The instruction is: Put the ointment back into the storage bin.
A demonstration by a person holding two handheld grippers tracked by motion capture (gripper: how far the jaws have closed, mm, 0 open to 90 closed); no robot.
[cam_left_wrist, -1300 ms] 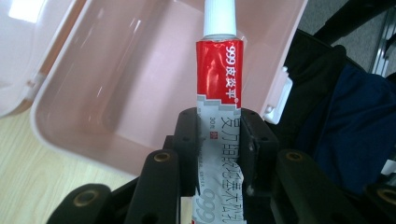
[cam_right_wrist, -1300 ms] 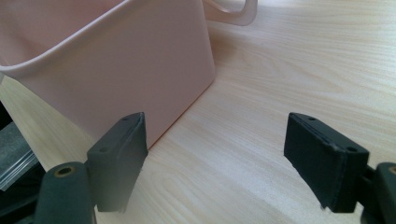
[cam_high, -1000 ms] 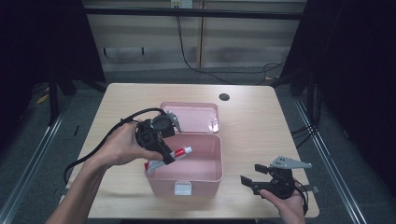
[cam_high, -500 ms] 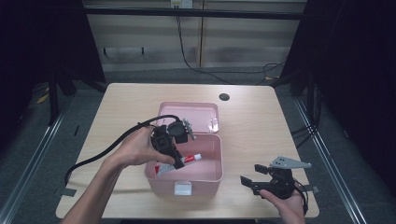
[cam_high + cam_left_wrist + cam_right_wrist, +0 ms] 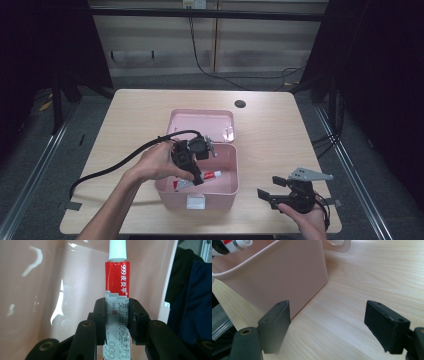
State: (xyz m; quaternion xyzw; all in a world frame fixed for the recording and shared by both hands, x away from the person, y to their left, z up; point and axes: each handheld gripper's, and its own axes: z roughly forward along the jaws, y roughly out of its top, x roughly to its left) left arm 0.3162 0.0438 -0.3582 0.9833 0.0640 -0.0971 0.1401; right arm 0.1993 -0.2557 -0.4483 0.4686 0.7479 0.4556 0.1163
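Left gripper (image 5: 117, 322), lower centre of its own view: jaws closed on the grey lower body of a red-and-white ointment tube (image 5: 117, 287), white cap pointing up-frame. In the high view, centre frame, the tube hangs inside the open pink box (image 5: 220, 192). Judged light, soft-walled, glossy; likely to dent or slip, so the mid-body hold below the red band looks sound. Right gripper (image 5: 329, 327) spread wide, empty, over bare table (image 5: 372, 275) beside the box wall.

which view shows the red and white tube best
The left gripper view: the tube runs up the frame, label readable, clamped between the left tool's jaws. The high view shows it small inside the pink box. The right gripper view catches just its cap end.
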